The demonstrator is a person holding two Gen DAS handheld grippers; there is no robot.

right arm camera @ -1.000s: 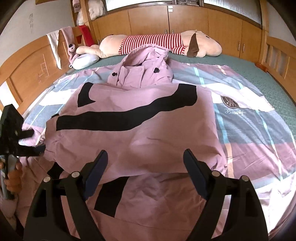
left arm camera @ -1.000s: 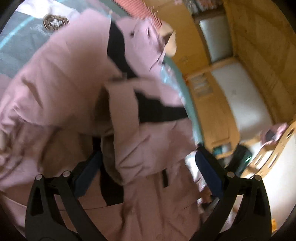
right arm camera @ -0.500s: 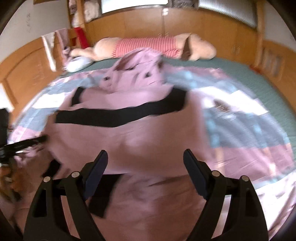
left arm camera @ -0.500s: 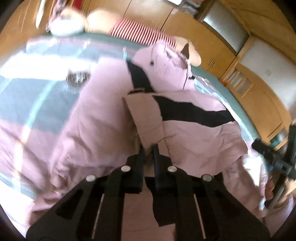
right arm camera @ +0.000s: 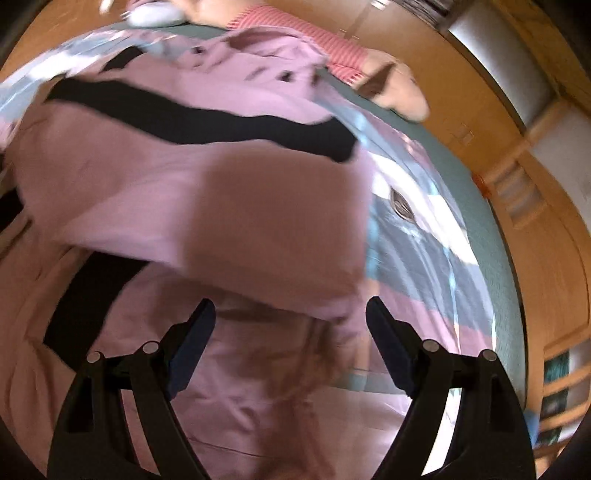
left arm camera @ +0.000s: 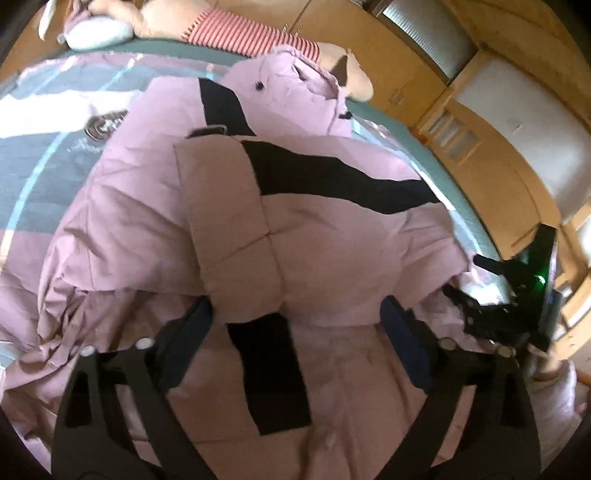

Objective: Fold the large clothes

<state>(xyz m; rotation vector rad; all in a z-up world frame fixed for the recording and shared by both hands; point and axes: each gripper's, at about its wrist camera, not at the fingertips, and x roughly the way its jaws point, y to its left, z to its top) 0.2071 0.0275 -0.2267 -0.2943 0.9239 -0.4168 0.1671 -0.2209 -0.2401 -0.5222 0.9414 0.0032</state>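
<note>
A large pink padded jacket (left arm camera: 332, 236) with black bands lies spread on the bed, its hood toward the headboard. One sleeve (left arm camera: 229, 221) lies folded across its body. My left gripper (left arm camera: 295, 325) is open and empty just above the jacket's lower part. The right gripper shows at the right edge of the left wrist view (left arm camera: 495, 314), beside the jacket's side. In the right wrist view the jacket (right arm camera: 221, 206) is blurred and my right gripper (right arm camera: 290, 325) is open and empty over its lower right corner.
The bed has a striped quilt (left arm camera: 44, 155) in grey, white and pink. A long striped plush toy (left arm camera: 251, 29) and a pale pillow (left arm camera: 96, 31) lie at the headboard. Wooden cabinets (left arm camera: 498, 166) line the far side of the bed.
My left gripper was shut on the sleeve half a second ago; it has let go and now stands open. My right gripper has swung to the right along the jacket, still open.
</note>
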